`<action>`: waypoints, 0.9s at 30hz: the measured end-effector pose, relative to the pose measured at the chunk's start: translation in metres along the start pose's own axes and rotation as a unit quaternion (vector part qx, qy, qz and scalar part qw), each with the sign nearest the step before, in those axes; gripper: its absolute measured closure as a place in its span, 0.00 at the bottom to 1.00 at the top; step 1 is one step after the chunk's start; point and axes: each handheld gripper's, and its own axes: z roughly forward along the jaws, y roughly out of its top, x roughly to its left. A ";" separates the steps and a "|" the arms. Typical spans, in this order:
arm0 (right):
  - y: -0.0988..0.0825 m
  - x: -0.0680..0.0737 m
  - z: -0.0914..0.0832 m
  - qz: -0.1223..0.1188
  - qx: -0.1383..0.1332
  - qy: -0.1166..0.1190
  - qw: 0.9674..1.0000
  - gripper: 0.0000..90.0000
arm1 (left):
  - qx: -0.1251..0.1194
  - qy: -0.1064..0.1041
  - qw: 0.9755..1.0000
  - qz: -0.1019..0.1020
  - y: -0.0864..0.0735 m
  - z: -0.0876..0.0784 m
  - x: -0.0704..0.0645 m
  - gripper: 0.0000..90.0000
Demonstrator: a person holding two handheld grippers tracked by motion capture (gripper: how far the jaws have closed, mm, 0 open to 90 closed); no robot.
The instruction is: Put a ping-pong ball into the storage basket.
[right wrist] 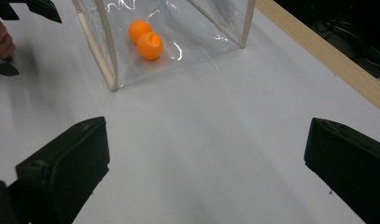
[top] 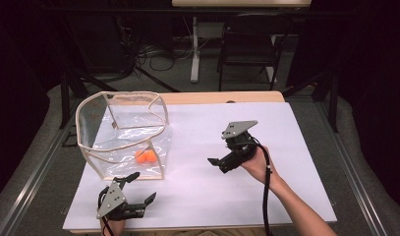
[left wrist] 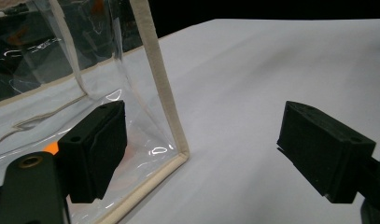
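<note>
Clear pouch on the white worktop [top: 266,147], both tools released

The clear bag [top: 124,132] stands open at the worktop's left, two orange balls [right wrist: 146,39] inside; the left tool [top: 138,189] hovers just beside its near corner, the right tool [top: 214,162] well apart — likely best to steady the beige rim before reaching in.

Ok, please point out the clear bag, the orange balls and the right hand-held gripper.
clear bag [top: 123,96], high view, on its top rim.
orange balls [right wrist: 150,45], right gripper view, on the nearer ball.
right hand-held gripper [top: 216,163], high view, midway between its fingertips.
</note>
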 end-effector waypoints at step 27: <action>-0.057 0.001 -0.011 0.024 0.014 -0.022 0.999 0.00 | 0.000 0.000 1.000 0.001 0.001 0.000 0.000 0.17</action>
